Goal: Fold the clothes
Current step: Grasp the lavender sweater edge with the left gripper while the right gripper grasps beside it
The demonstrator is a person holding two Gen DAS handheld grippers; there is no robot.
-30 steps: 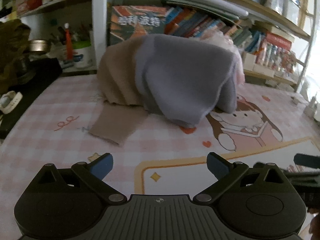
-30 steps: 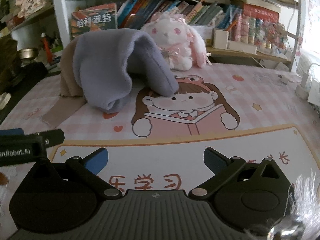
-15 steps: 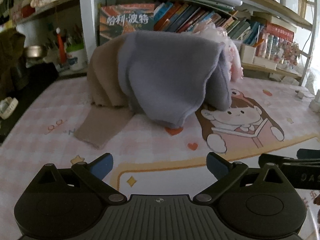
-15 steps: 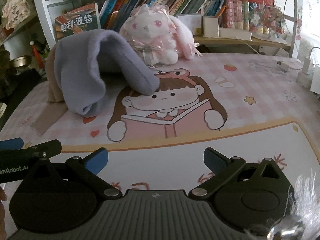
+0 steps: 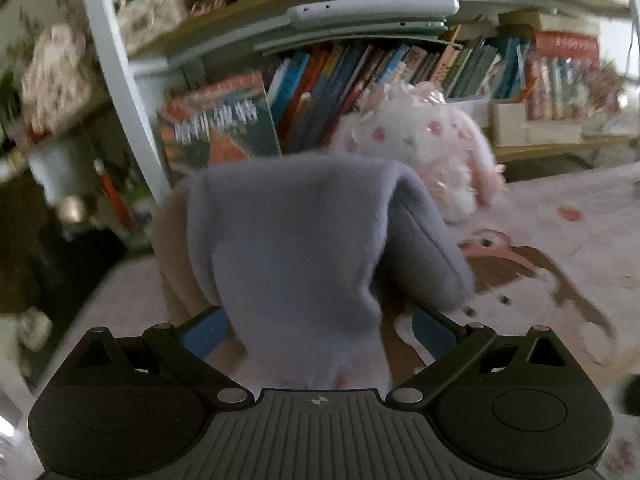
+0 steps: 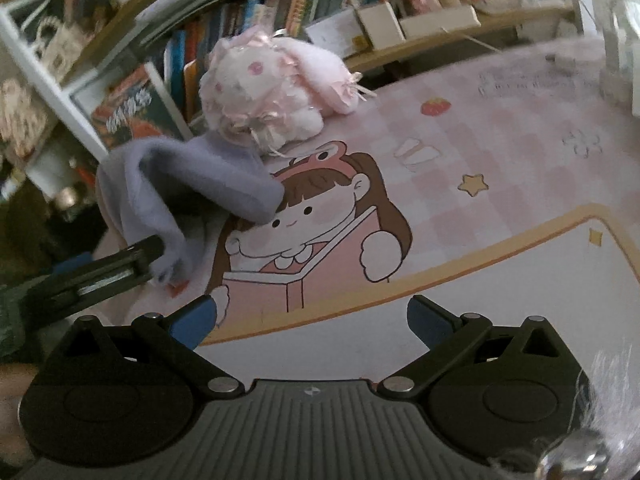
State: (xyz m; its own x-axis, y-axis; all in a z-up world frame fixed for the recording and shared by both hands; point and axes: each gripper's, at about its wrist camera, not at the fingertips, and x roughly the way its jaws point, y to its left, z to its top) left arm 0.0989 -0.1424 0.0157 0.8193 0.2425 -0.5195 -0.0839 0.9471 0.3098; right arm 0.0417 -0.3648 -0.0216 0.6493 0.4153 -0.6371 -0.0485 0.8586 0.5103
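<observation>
A: How far has the folding got?

B: Hardly anything is seen to be done. The lavender fleece garment (image 5: 296,240) is heaped in a tall hump near the far left part of the desk mat (image 6: 500,152), draped over a beige garment (image 5: 172,248); no flat fold is visible. Spreading, smoothing and folding are all judged to be left.

A: What is being done with the grippers?

B: The left gripper (image 5: 318,326) is pushed up to the low hanging end of the fleece, and the cloth is seen lying between its blue pads, which stand wide apart; nothing is pinched yet. From the right wrist view its tip is seen touching that same hanging end. The right gripper (image 6: 312,320) is held spread over the mat's nearer white panel, well apart from the clothes, with nothing between its fingers.

A: Can any writing be read?

B: Chinese characters are shown on the large book cover (image 5: 218,124) standing on the shelf behind the heap, but they are too blurred to be read with certainty. Faint lettering is printed on the mat near its far right edge, also unreadable. A pink plush rabbit (image 6: 272,92) is set just behind the fleece.
</observation>
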